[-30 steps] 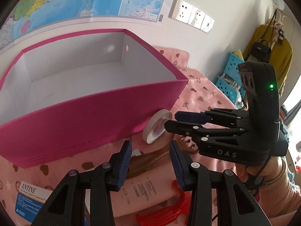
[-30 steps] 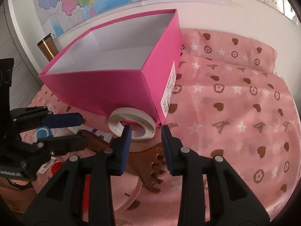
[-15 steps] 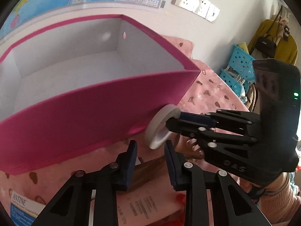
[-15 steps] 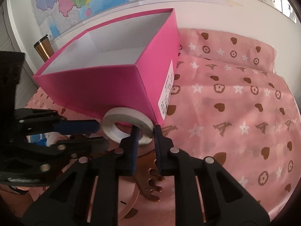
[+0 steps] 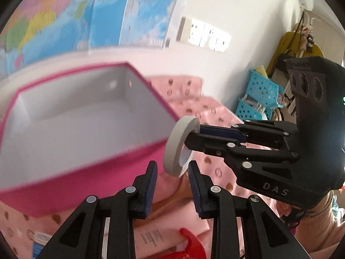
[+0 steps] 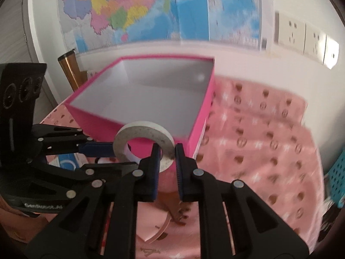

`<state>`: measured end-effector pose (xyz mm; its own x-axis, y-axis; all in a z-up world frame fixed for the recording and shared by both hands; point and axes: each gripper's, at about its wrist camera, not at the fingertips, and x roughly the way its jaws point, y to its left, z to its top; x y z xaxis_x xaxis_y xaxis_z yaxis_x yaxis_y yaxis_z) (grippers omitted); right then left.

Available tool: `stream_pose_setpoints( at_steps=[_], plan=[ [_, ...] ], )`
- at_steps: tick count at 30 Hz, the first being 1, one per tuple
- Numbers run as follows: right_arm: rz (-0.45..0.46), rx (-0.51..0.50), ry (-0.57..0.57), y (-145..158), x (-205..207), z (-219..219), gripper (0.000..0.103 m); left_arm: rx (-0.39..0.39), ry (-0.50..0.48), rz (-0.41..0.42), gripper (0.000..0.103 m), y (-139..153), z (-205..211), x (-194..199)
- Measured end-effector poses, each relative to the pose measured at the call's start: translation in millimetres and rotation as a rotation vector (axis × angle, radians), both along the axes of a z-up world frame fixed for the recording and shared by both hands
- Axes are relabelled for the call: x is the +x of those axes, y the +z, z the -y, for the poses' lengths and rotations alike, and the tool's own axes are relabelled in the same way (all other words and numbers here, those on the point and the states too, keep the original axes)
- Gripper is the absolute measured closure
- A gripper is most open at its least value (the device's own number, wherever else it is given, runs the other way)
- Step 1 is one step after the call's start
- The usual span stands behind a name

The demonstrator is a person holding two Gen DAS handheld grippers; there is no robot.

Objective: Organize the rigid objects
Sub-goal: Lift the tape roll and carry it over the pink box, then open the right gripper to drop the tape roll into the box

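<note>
Nothing is seen inside the pink box (image 6: 151, 99) yet; the tape roll (image 6: 144, 140) is pinched by the right hand-held gripper (image 6: 167, 153), the left hand-held gripper (image 5: 172, 172) spread and empty, lower centre.

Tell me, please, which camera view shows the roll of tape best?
The right wrist view: the roll of tape faces the camera as a full ring, pinched at its near edge by the right tool. The left wrist view shows the roll more edge-on, with one finger of the right tool reaching through its hole.
</note>
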<state>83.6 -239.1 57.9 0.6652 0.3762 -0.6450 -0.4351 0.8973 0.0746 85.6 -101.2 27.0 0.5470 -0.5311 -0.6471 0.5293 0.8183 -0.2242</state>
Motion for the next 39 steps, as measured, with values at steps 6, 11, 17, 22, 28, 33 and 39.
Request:
stream_pose_setpoints(
  at_steps=[6,11,17,22,28,33,39],
  plan=[
    [0.032,-0.033,-0.001,20,20,-9,0.088,-0.001,0.038,0.025,0.074,21,0,25],
    [0.001,-0.07,0.003,18,42,-20,0.088,0.006,0.058,0.013,0.081,18,-5,42],
    [-0.037,-0.106,0.0,9,58,-28,0.088,0.001,0.072,-0.033,0.086,8,-9,61],
    [-0.064,-0.121,-0.026,3,69,-29,0.087,0.013,0.084,-0.072,0.085,0,-9,73],
    [-0.046,-0.137,-0.064,7,65,-25,0.058,-0.005,0.13,-0.105,0.073,-5,-22,81],
    [-0.029,-0.111,-0.071,11,59,-17,0.055,-0.003,0.151,-0.091,0.072,-5,-29,75],
    [-0.029,-0.038,-0.069,9,49,-3,0.055,0.012,0.168,-0.017,0.062,3,-37,53]
  ],
)
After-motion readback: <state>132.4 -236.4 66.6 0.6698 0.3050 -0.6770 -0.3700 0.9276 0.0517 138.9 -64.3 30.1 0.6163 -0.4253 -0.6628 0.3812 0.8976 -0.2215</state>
